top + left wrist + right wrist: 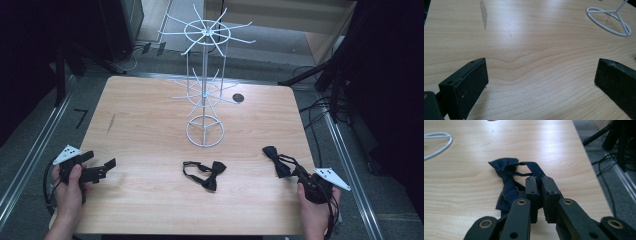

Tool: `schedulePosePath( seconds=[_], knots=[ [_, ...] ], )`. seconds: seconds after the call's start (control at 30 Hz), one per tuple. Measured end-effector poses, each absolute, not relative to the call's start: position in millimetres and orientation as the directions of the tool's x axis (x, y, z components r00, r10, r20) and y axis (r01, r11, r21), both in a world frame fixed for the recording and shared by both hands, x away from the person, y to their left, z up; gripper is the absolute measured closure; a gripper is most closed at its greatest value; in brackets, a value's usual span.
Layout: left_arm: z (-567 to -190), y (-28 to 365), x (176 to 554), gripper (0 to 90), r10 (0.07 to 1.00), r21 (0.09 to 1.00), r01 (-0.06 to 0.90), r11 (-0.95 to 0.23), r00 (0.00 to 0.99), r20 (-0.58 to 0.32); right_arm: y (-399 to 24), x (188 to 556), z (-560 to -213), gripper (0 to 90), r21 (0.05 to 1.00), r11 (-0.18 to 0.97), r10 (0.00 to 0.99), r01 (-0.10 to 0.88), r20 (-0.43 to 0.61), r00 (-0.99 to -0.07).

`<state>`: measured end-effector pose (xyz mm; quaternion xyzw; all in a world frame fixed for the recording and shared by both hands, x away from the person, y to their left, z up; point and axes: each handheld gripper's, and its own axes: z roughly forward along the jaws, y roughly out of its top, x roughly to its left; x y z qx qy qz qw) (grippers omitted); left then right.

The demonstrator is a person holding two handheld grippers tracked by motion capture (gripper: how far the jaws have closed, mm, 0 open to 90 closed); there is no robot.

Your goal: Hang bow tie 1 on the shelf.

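Right gripper view | right gripper clenched on crumpled navy bow tie | left gripper released

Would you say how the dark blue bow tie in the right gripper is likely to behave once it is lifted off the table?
The bow tie looks like thin, creased cloth, so it will probably droop. Its strap lies slack, so it may dangle and swing. The right gripper pinches the strap, so the bow will likely hang below.
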<state>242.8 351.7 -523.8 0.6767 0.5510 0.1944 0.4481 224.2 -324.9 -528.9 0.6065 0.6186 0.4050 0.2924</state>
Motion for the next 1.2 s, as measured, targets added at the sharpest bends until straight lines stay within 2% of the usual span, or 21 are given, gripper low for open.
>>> schedulePosePath(
  seconds=[0.63,1.2],
  knots=[
    [-523.8,351.6,242.9,0.0,0.919,0.819,0.573,0.008,0.319,-0.232,-312.3,211.5,-505.1,87.6,0.933,0.017,0.993,0.36,0.028,-0.118],
    [-523.7,351.7,242.5,0.0,0.92,0.822,0.57,0.006,0.32,-0.229,-288.1,207.6,-486.7,87.6,0.961,0.024,0.981,0.275,0.03,-0.19]
  ],
)
